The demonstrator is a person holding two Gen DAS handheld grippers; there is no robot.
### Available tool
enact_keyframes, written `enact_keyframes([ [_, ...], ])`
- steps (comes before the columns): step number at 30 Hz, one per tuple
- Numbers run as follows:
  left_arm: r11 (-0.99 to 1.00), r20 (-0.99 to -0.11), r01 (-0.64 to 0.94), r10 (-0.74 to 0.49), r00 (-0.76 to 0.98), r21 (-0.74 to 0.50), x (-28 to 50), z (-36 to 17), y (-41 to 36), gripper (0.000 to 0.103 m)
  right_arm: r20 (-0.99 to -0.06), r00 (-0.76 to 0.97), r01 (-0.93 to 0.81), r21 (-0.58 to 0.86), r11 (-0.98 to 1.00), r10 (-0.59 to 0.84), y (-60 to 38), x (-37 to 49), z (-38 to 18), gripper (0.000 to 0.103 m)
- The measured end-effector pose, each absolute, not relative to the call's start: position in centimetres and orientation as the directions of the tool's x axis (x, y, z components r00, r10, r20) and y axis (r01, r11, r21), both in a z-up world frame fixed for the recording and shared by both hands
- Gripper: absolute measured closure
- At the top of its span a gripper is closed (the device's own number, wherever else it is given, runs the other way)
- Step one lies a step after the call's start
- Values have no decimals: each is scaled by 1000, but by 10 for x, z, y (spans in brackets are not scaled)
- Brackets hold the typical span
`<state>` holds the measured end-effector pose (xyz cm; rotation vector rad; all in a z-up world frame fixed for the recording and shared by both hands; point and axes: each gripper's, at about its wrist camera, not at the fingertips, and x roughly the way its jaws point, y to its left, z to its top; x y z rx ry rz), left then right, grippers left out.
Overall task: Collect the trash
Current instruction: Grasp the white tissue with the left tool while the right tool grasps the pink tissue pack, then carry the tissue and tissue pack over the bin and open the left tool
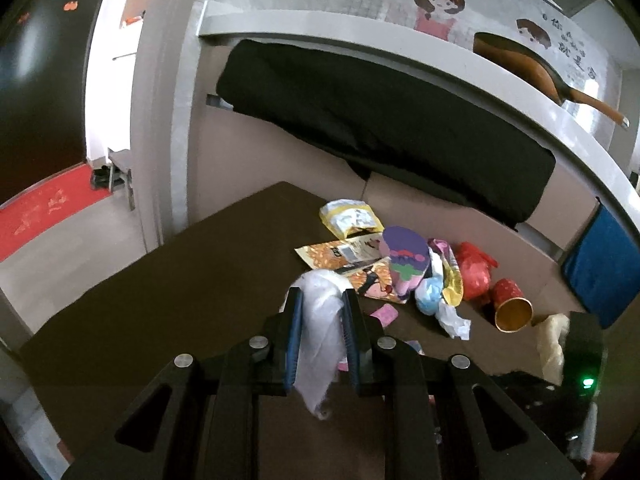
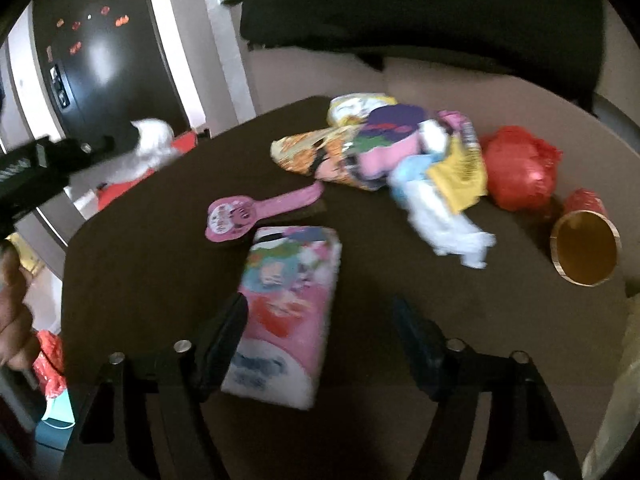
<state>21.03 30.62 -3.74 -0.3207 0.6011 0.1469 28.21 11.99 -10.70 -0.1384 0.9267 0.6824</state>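
Note:
My left gripper (image 1: 322,294) is shut on a crumpled white plastic wrap (image 1: 320,328) and holds it above the dark table (image 1: 180,280). It shows in the right wrist view as a white lump (image 2: 150,140) at the far left. My right gripper (image 2: 320,312) is open above the table, with a pink tissue pack (image 2: 286,308) lying between its fingers near the left one. A pile of snack wrappers (image 2: 380,148), a red bag (image 2: 520,168), a red paper cup (image 2: 586,240) on its side and a pink flat wrapper (image 2: 256,212) lie beyond.
A black cloth (image 1: 380,120) hangs from a grey counter (image 1: 360,36) behind the table. A wooden pan (image 1: 532,68) rests on the counter. A blue cloth (image 1: 604,268) hangs at right. A dark door (image 2: 100,60) stands at left.

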Motion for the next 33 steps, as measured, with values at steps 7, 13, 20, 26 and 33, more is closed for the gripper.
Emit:
enact_keyframes([
  [7, 936, -571, -234, 45, 820, -261, 203, -39, 313, 83, -806, 390, -599, 146, 787, 446, 140, 287, -120, 37],
  [13, 935, -572, -216, 17, 820, -282, 202, -41, 305, 83, -786, 421, -623, 112, 774, 453, 124, 280, -102, 59],
  [20, 952, -513, -108, -56, 856, -285, 207, -15, 257, 83, -746, 470, -564, 158, 810, 473, 53, 286, -65, 60],
  [26, 975, -439, 27, -124, 890, -221, 222, 23, 185, 83, -684, 579, -495, 138, 858, 444, -15, 288, -21, 60],
  [33, 980, -384, 125, -176, 906, -155, 236, 62, 113, 83, -611, 678, -424, 129, 896, 409, -89, 285, 25, 60],
])
